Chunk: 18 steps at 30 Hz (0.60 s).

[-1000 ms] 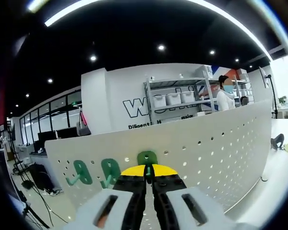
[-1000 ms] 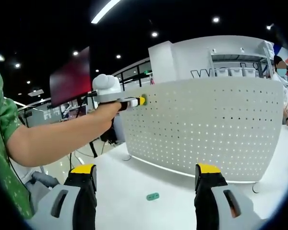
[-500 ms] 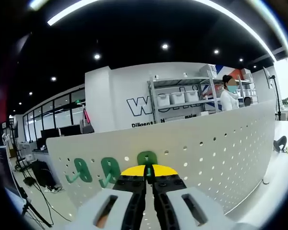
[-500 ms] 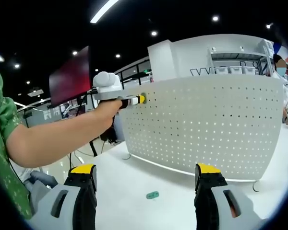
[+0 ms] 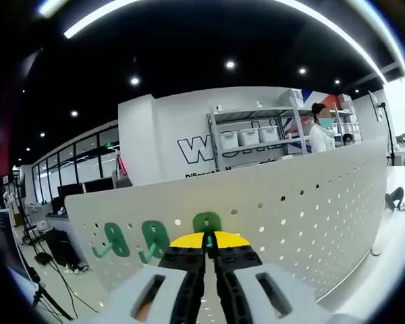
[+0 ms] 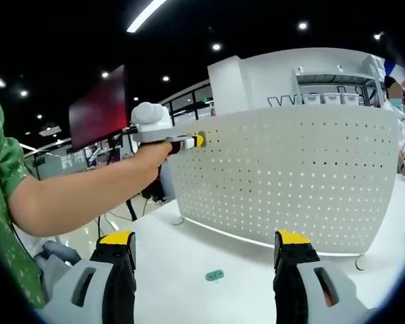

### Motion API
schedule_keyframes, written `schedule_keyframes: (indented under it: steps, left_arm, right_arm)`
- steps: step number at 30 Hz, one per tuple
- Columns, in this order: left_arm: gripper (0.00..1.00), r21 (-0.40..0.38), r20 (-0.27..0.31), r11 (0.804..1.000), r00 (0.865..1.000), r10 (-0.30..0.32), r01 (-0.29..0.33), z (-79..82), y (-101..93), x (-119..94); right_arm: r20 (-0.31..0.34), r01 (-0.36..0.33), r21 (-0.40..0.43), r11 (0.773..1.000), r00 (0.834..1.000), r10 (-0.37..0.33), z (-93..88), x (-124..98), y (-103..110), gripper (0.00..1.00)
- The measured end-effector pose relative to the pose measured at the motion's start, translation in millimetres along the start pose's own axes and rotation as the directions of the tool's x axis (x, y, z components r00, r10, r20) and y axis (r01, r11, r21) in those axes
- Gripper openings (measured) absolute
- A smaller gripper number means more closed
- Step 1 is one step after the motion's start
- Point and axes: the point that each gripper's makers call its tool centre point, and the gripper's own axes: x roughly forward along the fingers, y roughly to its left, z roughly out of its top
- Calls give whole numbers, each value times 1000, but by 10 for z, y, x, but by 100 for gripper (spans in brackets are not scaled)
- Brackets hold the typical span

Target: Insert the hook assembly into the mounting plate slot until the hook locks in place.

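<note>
Nothing shifted: green hook (image 5: 206,222) between left jaws, against pegboard (image 5: 304,209).

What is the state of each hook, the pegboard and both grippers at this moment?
Left gripper: jaws shut on third hook, at pegboard.
Two green hooks: mounted on pegboard.
Spare hook: lying on table.
Right gripper: jaws open, empty.
Pegboard: upright.

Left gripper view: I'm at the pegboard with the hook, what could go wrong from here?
The left gripper is shut on the green hook near the pegboard's top edge; its seating isn't visible, so releasing may drop it. Two mounted hooks sit close beside. A spare green piece lies on the table.
</note>
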Motion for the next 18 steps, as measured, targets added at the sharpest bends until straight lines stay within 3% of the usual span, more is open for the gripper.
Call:
schedule_keyframes:
  steps: [18]
  left_arm:
    - [4, -20, 7, 1000, 1000, -5, 6, -10, 12, -22]
  right_arm:
    - [-4, -2, -3, 1000, 1000, 2, 0, 0, 10, 86]
